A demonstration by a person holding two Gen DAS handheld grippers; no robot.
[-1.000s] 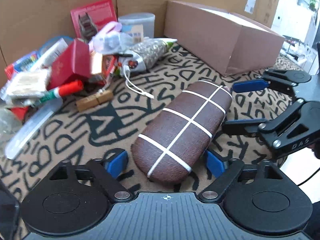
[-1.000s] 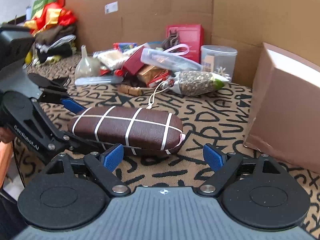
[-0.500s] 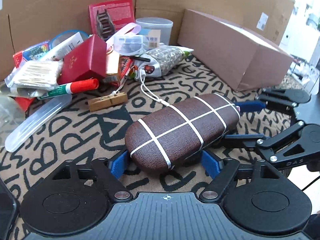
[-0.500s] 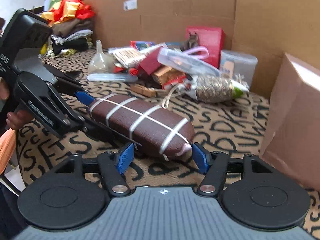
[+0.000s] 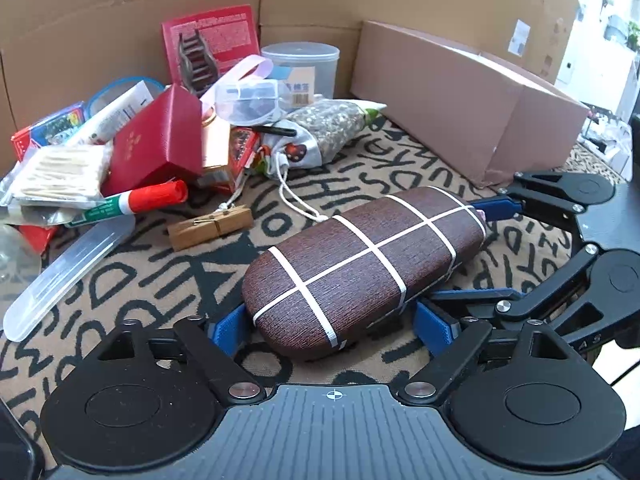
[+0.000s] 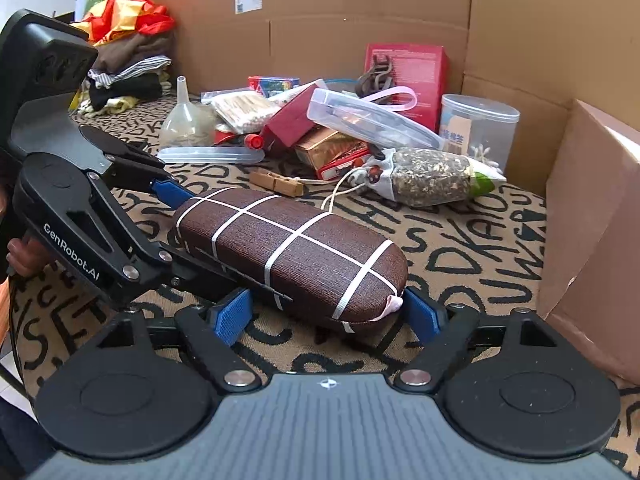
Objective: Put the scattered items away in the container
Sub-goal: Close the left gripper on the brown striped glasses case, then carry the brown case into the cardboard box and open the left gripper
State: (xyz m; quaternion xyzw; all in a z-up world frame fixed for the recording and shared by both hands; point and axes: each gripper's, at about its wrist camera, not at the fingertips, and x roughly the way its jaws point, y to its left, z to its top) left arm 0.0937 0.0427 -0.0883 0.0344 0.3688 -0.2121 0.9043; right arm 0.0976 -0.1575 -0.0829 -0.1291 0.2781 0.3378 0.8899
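The brown glasses case [image 5: 362, 270], crossed by white bands, lies on the letter-patterned mat [image 5: 132, 292] in the lower middle of both wrist views, with one gripper at each end. In the left wrist view the left gripper [image 5: 336, 326] straddles the near end of the case, angled downward. Its blue pads [image 5: 230, 326] sit on either side of that end, and the right one stands clear of the shell, so the jaws are spread and not gripping. The right gripper [image 6: 326, 314] comes in from the opposite end, also tilted down; its jaws are opening, the case's rounded end lies between the pads, and neither pad visibly presses it. In the right wrist view the left gripper [image 6: 192, 232] reaches in from the left edge, one blue finger above the case's far end and one below. Part of a hand [image 6: 20, 256] shows behind it.

Beyond the case, toward the upper left of the left wrist view, the scattered items form a pile: a wooden clothespin [image 5: 210, 226] and a white drawstring [image 5: 294, 200] nearest, then a red-capped glue stick [image 5: 132, 202], a clear plastic tube [image 5: 68, 276], a red gift box [image 5: 156, 144], a pack of cotton swabs [image 5: 60, 172], a drawstring pouch of seeds [image 5: 328, 128] and a clear round tub [image 5: 302, 70]. The cardboard box [image 5: 468, 100] stands at the upper right, beyond the case. Cardboard walls [image 5: 120, 20] close the back.
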